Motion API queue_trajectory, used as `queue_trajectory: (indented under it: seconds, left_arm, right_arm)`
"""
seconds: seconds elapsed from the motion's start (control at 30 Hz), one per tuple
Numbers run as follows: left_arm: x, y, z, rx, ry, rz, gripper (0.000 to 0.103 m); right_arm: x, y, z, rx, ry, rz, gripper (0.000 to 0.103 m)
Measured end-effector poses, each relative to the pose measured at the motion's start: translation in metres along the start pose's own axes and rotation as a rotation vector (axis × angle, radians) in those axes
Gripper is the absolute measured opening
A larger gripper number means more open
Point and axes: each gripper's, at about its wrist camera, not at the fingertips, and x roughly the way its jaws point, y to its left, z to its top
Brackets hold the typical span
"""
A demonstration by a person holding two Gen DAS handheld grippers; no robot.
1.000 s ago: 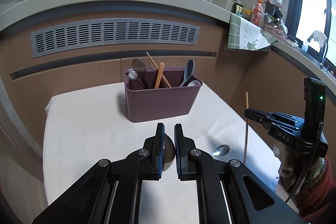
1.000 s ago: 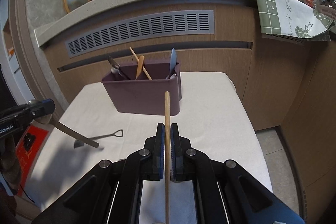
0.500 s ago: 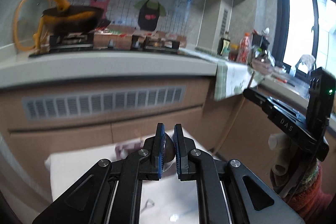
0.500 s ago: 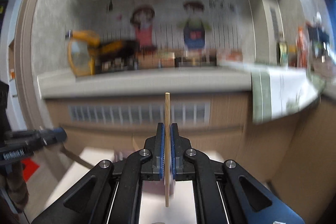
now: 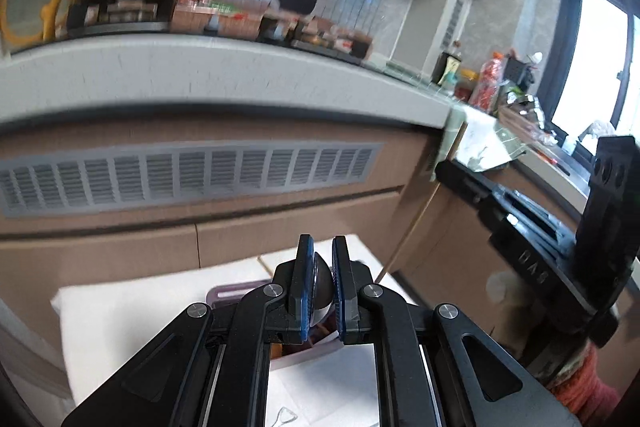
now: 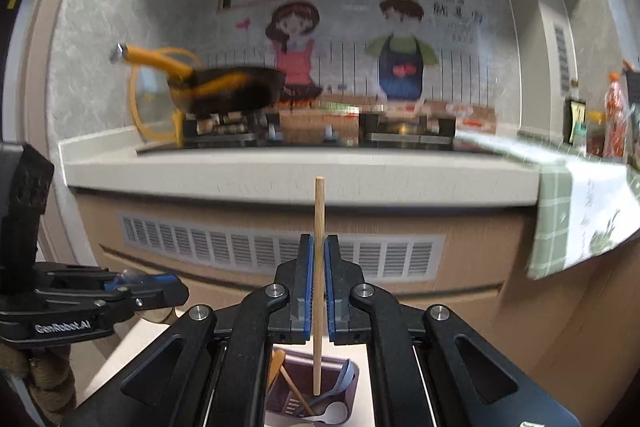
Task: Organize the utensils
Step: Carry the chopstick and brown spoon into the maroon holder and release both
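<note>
There are two grippers, one in each hand. The right gripper (image 6: 316,269) pinches one wooden chopstick (image 6: 319,227) between its blue pads (image 6: 306,279). The chopstick stands straight up, and its bottom tip hangs just above the purple utensil box (image 6: 352,379), which sits right under this gripper. In the box I can count one wooden spoon (image 6: 276,359), one more wooden stick (image 6: 296,389), one blue-gray spoon (image 6: 347,373) and one white spoon (image 6: 334,411). The left gripper (image 5: 320,287) pinches one shiny metal spoon (image 5: 321,285) by its round bowl, and the handle is hidden behind the gripper. A bit of the purple box (image 5: 230,293) peeks out just below its left finger. Under both grippers is one white table (image 5: 120,315). Far ahead there is one black pan with a yellow handle (image 6: 224,89) on the stove.
</note>
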Motion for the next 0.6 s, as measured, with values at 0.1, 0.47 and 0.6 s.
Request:
queue_trajectory:
  seconds: [0.1,0.47,0.6]
  left_arm:
    - [0.023,0.013,-0.009,-0.034,0.038,-0.031,0.016]
    - [0.003,0.025,-0.041,-0.051,-0.049,-0.052,0.059]
    - [-0.010,0.033,-0.085,-0.026,-0.001,0.032,0.064]
  right_arm:
    - [0.026,-0.004,-0.019,0.016,0.063,-0.006,0.006]
    - [0.054,-0.045,-0.088,0.180,0.310,0.103,0.028]
    - [0.033,-0.040,-0.117,0.122,0.386,0.145,0.031]
